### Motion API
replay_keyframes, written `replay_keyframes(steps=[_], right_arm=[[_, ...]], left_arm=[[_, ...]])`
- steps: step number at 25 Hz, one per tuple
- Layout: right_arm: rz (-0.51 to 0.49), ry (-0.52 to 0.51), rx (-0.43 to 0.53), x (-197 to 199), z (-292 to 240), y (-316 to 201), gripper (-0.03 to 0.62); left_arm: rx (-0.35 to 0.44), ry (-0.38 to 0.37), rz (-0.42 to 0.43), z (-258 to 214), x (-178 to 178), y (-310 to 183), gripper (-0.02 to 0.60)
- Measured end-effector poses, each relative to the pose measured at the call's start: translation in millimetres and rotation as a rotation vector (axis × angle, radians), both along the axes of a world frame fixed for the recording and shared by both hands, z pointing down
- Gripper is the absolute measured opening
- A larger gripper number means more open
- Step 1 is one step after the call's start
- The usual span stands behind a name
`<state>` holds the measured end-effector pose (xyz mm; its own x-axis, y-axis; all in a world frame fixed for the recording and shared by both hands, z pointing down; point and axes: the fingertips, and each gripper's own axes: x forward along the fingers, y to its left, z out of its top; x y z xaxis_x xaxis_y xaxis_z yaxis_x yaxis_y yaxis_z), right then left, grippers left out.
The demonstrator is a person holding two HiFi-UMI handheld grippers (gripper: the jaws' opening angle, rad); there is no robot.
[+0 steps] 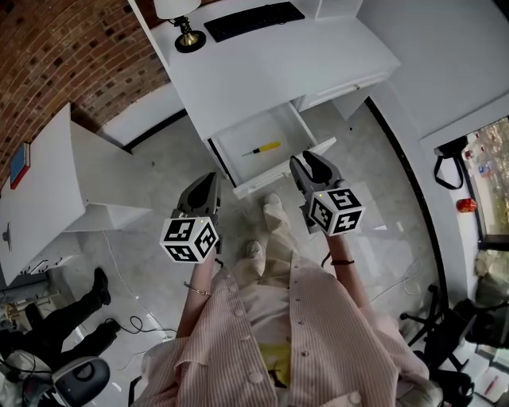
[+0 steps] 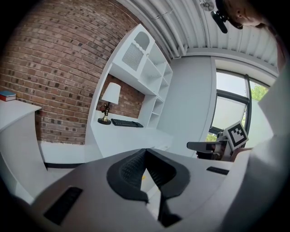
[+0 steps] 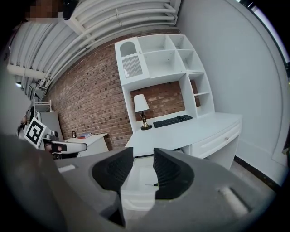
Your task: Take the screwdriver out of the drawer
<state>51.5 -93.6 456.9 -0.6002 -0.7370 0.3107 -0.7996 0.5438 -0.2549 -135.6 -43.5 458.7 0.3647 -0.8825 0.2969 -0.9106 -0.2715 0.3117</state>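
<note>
Head view shows the yellow-handled screwdriver (image 1: 262, 149) lying in the open drawer (image 1: 238, 135) under the white worktop (image 1: 270, 63). Just short of the drawer front hover the left gripper (image 1: 210, 178), clenched on nothing, and the right gripper (image 1: 307, 158), released with jaws apart.

Lamp (image 1: 188, 32): I see it at the table's (image 1: 278, 67) far left corner.
Keyboard (image 1: 253, 19): beside the lamp, along the far edge.
</note>
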Motion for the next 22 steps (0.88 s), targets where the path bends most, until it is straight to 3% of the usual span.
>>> replay_keyframes(steps=[10, 22], right_arm=[[-0.180, 0.109, -0.106, -20, 50, -79, 0.132], [-0.545, 0.330, -0.244, -43, 118, -140, 0.132]], left_arm=[[-0.131, 0.045, -0.060, 48, 3, -64, 0.000], [-0.300, 0.110, -0.147, 103, 18, -125, 0.000]])
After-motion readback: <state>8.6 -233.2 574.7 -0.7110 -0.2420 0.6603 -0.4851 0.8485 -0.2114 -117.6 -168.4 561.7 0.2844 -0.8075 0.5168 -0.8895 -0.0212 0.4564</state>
